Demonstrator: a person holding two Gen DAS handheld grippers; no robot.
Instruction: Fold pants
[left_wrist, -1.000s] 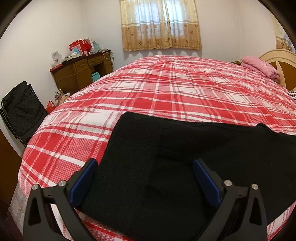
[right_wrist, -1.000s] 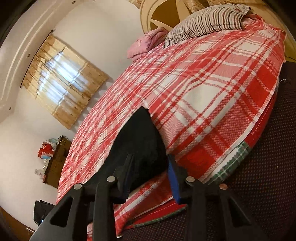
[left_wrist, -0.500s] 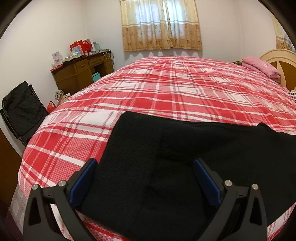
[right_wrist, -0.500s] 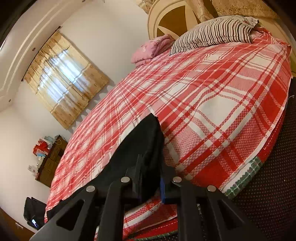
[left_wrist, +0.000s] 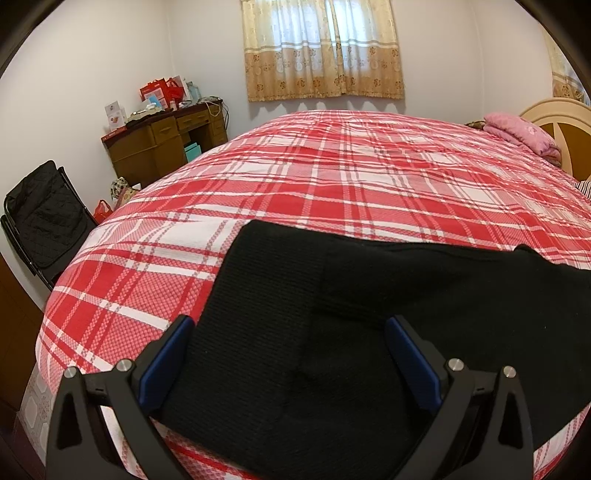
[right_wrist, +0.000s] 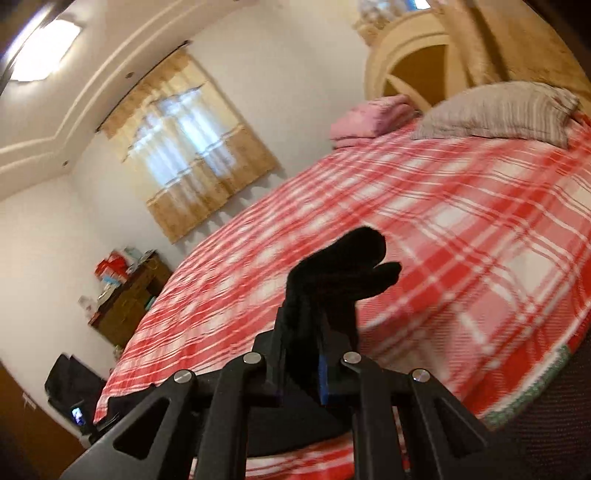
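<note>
- Two hand-held grippers work over black pants (left_wrist: 332, 332) that lie at the near edge of a bed with a red and white plaid bedspread (left_wrist: 332, 177).
- The left gripper (left_wrist: 291, 354) has its jaws spread wide, one blue pad (left_wrist: 162, 363) at the fabric's left edge and the other over the cloth; neither pad presses on it.
- The right gripper (right_wrist: 304, 332) has just closed its jaws on one end of the pants (right_wrist: 343, 266), which sticks up bunched beyond the fingertips, lifted off the bedspread (right_wrist: 461, 229).
- A pink folded blanket (right_wrist: 369, 122) and a striped pillow (right_wrist: 498, 110) sit at the headboard (right_wrist: 406, 55) end.
- A brown desk (left_wrist: 166, 144) stands by the far wall, under the curtains (left_wrist: 321, 48).
</note>
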